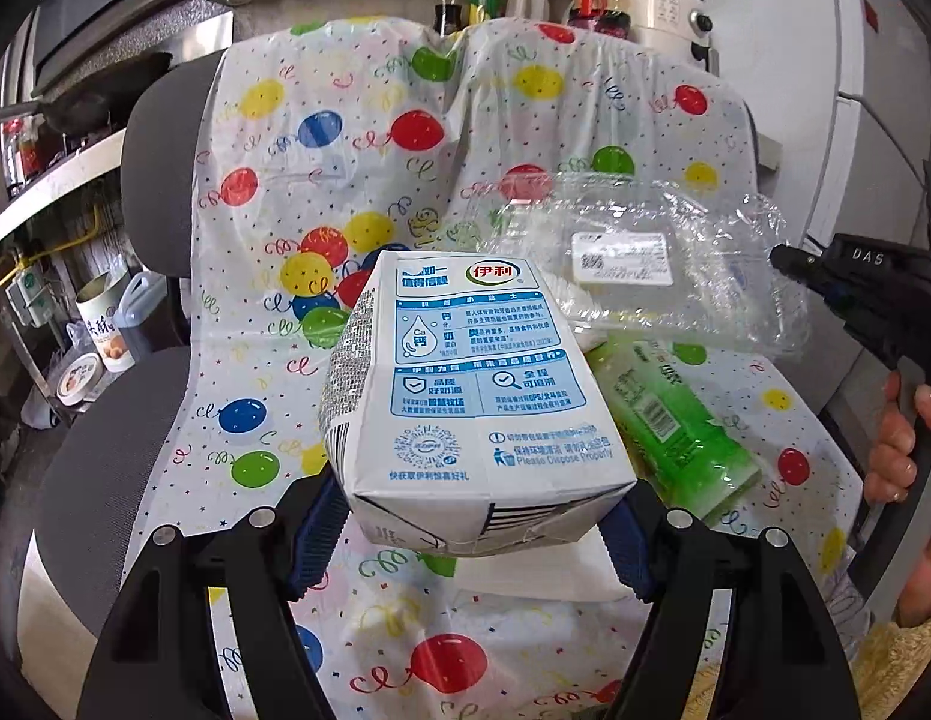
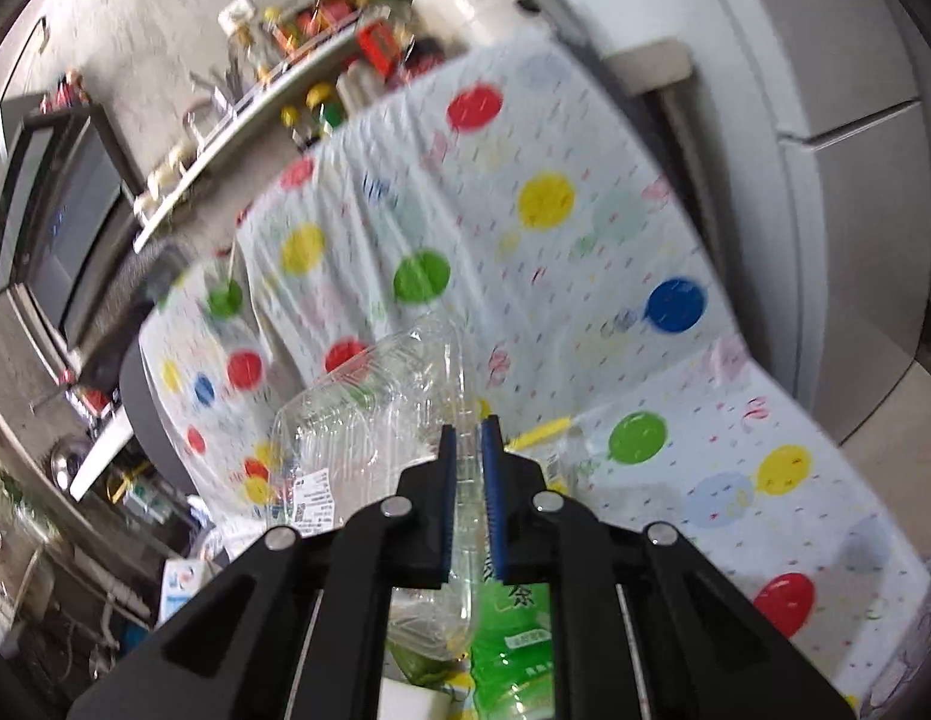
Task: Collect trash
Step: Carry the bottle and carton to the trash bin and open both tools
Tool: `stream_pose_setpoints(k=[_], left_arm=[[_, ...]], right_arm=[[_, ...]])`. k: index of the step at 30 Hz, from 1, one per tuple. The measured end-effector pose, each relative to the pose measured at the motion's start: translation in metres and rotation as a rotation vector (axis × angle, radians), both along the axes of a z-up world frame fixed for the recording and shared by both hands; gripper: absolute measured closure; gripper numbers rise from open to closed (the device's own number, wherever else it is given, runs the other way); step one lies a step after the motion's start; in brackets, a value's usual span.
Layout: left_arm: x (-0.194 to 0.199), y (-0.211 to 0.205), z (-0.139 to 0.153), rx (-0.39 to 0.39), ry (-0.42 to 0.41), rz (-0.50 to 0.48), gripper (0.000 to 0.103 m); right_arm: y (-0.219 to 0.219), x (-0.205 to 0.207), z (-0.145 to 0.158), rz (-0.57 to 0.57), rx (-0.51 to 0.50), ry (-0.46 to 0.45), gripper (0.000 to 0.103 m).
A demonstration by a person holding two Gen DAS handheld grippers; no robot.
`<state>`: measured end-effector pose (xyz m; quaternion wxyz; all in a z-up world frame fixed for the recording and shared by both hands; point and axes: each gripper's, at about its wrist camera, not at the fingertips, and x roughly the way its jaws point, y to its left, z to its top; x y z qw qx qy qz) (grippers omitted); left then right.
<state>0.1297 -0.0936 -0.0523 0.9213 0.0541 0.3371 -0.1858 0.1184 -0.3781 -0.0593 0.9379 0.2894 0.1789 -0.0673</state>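
My left gripper (image 1: pixel 474 531) is shut on a white and blue milk carton (image 1: pixel 465 396) and holds it above the balloon-print sheet (image 1: pixel 255 240) on a chair. My right gripper (image 2: pixel 467 480) is shut on the edge of a clear plastic clamshell container (image 2: pixel 369 420), lifted off the seat; it shows in the left wrist view (image 1: pixel 639 258) with the right gripper (image 1: pixel 789 258) at its right end. A green tea bottle (image 1: pixel 675 420) lies on the seat beneath, also seen below my right gripper (image 2: pixel 513 636). A white napkin (image 1: pixel 543 576) lies under the carton.
The chair's grey back (image 1: pixel 159 138) stands behind the sheet. A kitchen counter with bottles (image 1: pixel 489 0) and a rice cooker (image 1: pixel 669 12) is behind, a fridge (image 2: pixel 855 210) at the right. Tins and clutter (image 1: pixel 99 336) sit on the floor at the left.
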Motion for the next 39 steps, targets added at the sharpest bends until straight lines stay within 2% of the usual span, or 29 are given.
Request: stream_pose_setpoints(k=[6,12,18,22,27,33,39], left_arm=[[-0.025,-0.026,0.008,-0.015,-0.018,-0.093,0.029],[-0.058,-0.078,0.004,-0.030,-0.023,-0.238,0.029],[-0.105,-0.139,-0.010,-0.036,-0.010,-0.435,0.029],[-0.152,-0.181,-0.019,-0.036,-0.020,-0.609,0.029],[-0.199,-0.227,-0.029,-0.035,-0.001,-0.786,0.029],[-0.241,-0.274,-0.062,-0.006,0.067,-0.919,0.029],[-0.251,-0.312,-0.088,0.027,0.130,-0.963,0.029]], right_arm=[[-0.035,-0.068,0.014,-0.097,-0.011,-0.032,0.094],[-0.076,-0.157,0.002,-0.220,0.022,-0.024,0.094],[-0.103,-0.248,-0.013,-0.356,0.016,-0.006,0.094],[-0.115,-0.326,-0.023,-0.513,-0.028,0.005,0.094],[-0.127,-0.405,-0.055,-0.696,-0.046,0.110,0.094],[-0.133,-0.450,-0.098,-0.817,-0.036,0.219,0.094],[-0.137,-0.457,-0.126,-0.889,-0.074,0.338,0.094]])
